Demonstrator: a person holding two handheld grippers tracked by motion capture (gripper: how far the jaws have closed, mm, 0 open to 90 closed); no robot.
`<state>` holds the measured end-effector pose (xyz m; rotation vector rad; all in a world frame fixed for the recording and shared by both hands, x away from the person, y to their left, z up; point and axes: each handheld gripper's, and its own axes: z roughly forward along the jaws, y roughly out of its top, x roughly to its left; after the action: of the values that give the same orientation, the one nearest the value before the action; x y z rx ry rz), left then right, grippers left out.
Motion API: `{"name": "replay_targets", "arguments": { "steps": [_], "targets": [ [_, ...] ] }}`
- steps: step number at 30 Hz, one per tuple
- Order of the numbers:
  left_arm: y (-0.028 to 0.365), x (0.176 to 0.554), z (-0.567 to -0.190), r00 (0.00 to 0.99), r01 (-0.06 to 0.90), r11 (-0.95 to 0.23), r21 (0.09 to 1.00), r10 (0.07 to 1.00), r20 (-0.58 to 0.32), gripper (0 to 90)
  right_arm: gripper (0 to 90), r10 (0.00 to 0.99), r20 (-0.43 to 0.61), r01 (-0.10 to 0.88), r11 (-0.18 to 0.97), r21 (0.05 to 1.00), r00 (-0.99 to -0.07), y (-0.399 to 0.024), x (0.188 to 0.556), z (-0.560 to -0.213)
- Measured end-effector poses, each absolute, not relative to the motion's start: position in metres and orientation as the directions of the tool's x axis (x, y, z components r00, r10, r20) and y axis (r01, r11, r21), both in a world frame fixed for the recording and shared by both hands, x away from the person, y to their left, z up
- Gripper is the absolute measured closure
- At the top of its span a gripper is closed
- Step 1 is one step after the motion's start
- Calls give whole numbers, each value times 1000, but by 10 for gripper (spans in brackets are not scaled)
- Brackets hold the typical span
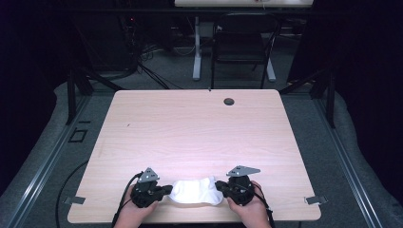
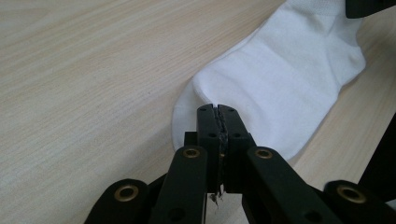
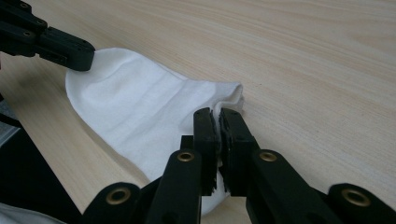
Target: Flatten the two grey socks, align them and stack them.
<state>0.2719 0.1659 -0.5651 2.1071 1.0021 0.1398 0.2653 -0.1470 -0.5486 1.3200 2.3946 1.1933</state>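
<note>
High view, white cotton sock [image 1: 196,191] laid flat near front edge of light wooden table [image 1: 199,128], pinched at opposite ends by left gripper [image 1: 167,190] and right gripper [image 1: 219,186], both jaws clamped on fabric

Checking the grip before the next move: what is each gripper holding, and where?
Both hold the white sock: the left gripper pinches one end, the right gripper the opposite end.

The high view looks forward and down from above the person's side, taking in the whole table [image 1: 199,128] from afar. Each gripper view rides low and close, looking along its own jaws across the tabletop. All three share the sock [image 1: 197,191] at the near edge.
</note>
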Motion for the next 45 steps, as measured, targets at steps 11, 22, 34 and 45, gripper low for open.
{"name": "replay_targets", "arguments": {
  "steps": [11, 22, 34, 45],
  "targets": [
    [167, 274, -570, 673, 623, -383, 682, 708, -216, 886, 858, 778, 222, 656, 298, 694, -588, -147, 271, -558],
    [172, 274, -555, 667, 594, -333, 732, 713, -216, 784, 738, 788, 209, 625, 264, 735, -579, -149, 269, -553],
    [158, 267, -559, 725, 556, -398, 730, 661, -192, 637, 711, 720, 194, 569, 323, 756, -667, -134, 257, -551],
    [156, 269, -570, 731, 559, -444, 700, 662, -164, 531, 616, 728, 143, 576, 389, 719, -671, -130, 259, -566]
  ]
}}
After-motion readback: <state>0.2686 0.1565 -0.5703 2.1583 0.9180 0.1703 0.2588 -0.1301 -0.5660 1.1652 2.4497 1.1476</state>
